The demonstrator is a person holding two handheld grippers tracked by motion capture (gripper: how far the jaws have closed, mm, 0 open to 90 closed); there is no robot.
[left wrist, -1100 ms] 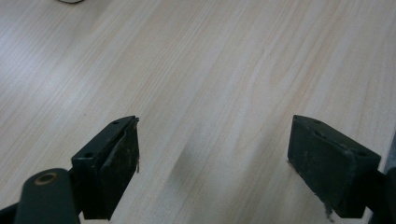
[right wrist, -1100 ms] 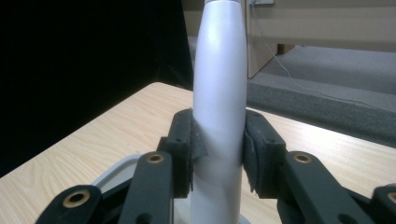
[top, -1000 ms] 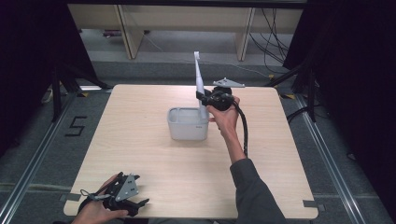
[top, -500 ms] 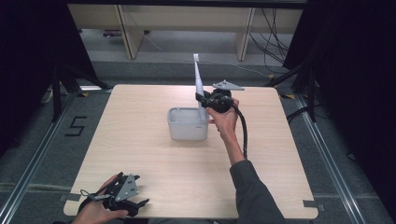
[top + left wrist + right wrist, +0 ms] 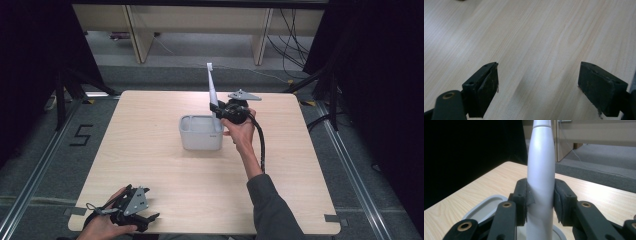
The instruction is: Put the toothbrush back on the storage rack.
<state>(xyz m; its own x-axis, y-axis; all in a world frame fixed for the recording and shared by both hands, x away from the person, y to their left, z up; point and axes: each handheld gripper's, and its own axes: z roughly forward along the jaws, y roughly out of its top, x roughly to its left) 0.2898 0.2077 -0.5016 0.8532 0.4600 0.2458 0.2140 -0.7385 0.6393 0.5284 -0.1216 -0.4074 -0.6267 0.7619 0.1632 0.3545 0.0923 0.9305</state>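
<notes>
Right gripper view: a white toothbrush handle [image 5: 541, 170] is clamped upright between the pads.
Place: the handle is held over the grey tub's [image 5: 201, 133] right rim.
Right gripper [image 5: 218, 111]: it is best lowered straight, kept vertical.
Left gripper [image 5: 537, 87]: jaws apart, nothing held, near left table [image 5: 150, 150] corner.

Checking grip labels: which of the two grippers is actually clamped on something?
The right gripper: its pads press both sides of the white tapered plastic handle above the grey plastic bin. The left gripper is open over the bare wooden table.
</notes>
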